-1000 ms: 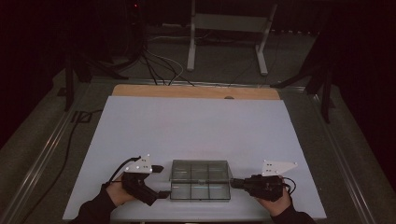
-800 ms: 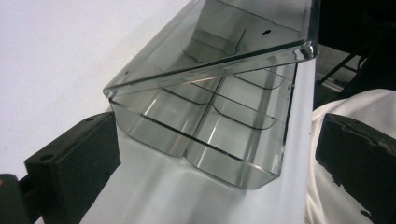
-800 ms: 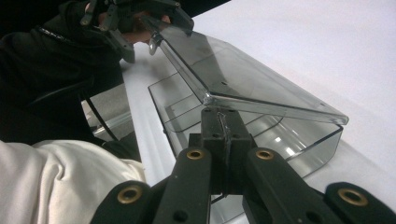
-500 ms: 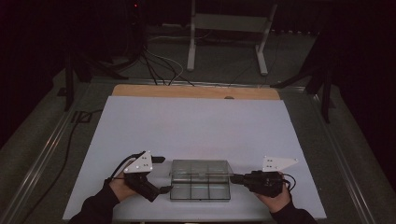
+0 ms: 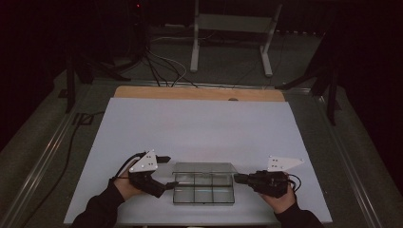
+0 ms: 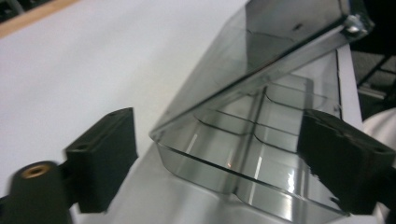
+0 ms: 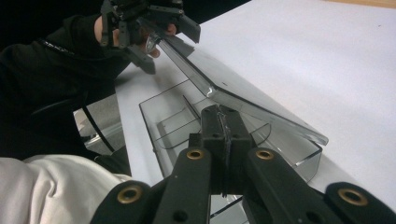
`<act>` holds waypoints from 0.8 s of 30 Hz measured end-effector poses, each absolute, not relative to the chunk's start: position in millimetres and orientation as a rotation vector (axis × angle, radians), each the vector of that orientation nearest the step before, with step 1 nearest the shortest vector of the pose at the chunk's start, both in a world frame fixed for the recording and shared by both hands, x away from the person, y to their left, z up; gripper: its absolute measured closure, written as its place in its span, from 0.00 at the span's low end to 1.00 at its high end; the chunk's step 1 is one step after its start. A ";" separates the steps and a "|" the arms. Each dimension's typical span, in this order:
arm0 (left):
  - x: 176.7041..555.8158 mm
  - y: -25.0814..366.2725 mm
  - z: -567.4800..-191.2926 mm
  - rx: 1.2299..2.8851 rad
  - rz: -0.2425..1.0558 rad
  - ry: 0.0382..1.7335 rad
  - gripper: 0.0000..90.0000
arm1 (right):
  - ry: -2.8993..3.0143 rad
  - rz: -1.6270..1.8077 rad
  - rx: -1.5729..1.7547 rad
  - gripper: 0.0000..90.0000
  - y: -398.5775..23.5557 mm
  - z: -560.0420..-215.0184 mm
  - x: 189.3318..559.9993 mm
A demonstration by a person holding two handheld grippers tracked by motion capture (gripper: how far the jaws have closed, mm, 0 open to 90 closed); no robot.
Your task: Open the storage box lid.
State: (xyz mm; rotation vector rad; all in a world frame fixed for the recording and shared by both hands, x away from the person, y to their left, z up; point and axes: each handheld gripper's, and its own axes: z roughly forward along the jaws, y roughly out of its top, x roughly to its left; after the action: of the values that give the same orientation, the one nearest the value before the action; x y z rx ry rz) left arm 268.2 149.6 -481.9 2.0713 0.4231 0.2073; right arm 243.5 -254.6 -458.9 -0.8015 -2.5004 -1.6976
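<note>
A clear plastic compartment box (image 5: 204, 188) sits near the front edge of the worktop (image 5: 199, 128), midway between its two front corners, with its lid (image 6: 261, 51) lifted partway on the hinge. The step in hand looks like opening the lid. The left gripper (image 5: 170, 172) stands at the box's left end, its jaws apart and just closing, with the lid's free corner between them but no pad pressing on it (as far as the left gripper view shows). The right gripper (image 5: 236, 178), jaws together, rests at the box's right end, probably steadying it. Next, the left gripper should pinch the lid's edge and swing it fully back while the right holds the base down.
</note>
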 end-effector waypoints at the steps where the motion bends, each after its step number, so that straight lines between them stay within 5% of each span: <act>1: 269.2 150.0 -482.0 2.070 0.213 0.425 0.19 | -2.500 -1.700 -0.801 1.00 -254.7 -458.6 243.6; 15: 275.5 148.2 -489.1 2.113 0.298 0.378 0.52 | -2.504 -1.717 -0.805 1.00 -254.5 -454.6 247.0; 24: 279.9 142.9 -491.1 2.115 0.343 0.374 0.65 | -2.509 -1.718 -0.799 1.00 -252.7 -454.5 248.7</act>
State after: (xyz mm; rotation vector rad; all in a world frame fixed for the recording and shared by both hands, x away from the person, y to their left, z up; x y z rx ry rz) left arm 279.9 142.9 -491.1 2.1148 0.3745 0.3433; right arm 248.7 -252.7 -454.5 -0.7985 -2.5087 -1.7178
